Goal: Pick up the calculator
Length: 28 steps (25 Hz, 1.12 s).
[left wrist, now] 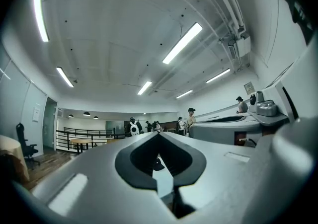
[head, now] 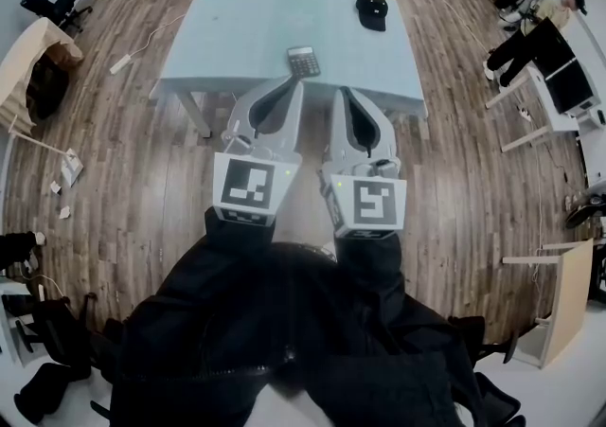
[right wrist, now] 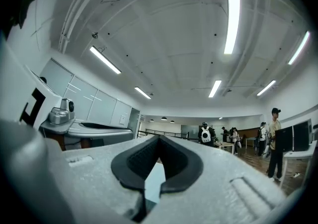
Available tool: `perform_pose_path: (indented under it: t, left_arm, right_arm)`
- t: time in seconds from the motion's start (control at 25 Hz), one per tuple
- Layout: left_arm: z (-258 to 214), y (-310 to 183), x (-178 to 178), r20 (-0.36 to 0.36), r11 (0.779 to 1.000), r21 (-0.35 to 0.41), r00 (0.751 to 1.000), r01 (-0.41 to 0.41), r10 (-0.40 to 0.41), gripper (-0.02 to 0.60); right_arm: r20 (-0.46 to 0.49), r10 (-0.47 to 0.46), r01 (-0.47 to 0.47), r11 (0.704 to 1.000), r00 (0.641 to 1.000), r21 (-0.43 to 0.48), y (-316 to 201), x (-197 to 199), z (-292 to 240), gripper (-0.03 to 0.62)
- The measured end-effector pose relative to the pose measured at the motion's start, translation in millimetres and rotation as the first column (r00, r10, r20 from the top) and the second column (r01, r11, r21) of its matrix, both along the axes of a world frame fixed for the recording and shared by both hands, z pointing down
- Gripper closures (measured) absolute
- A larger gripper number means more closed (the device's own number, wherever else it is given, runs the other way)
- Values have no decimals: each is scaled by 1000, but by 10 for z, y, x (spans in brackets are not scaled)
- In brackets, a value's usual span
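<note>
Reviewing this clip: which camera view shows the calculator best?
The head view: the calculator lies in plain sight, unobstructed, on the pale table, close to the table's near edge. The left gripper view and the right gripper view aim higher, mostly at ceiling and room; neither shows the calculator.

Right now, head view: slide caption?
Left tool and right tool, both shut and empty, poised short of the calculator on the table.

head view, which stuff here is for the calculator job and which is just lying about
For the job: calculator, table, left gripper, right gripper, both shut.
Lying about: black cap on the table, power strip beside it.
</note>
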<state>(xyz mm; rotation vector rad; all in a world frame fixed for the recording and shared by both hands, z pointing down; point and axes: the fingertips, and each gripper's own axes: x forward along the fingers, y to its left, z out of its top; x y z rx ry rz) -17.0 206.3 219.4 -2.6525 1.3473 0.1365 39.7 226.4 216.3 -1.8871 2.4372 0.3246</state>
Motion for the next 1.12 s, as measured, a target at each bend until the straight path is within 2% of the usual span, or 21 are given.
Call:
perform_pose_path:
  t: [0.68, 1.0, 1.12]
  left_arm:
    - [186, 80, -310, 3, 999, -44, 1000, 10, -10, 581]
    - [319, 143, -478, 6, 997, -73, 1000, -6, 7, 581]
    - [351, 183, -514, -13, 995, -93, 1000, -25, 24, 581]
  right_arm:
    - [9, 23, -22, 997, 1000, -69, 79, -210, 241, 594]
    - [8, 31, -30, 997, 999, -75, 143, -413, 325, 594]
    - [9, 35, -34, 996, 999, -81, 170, -464, 363, 594]
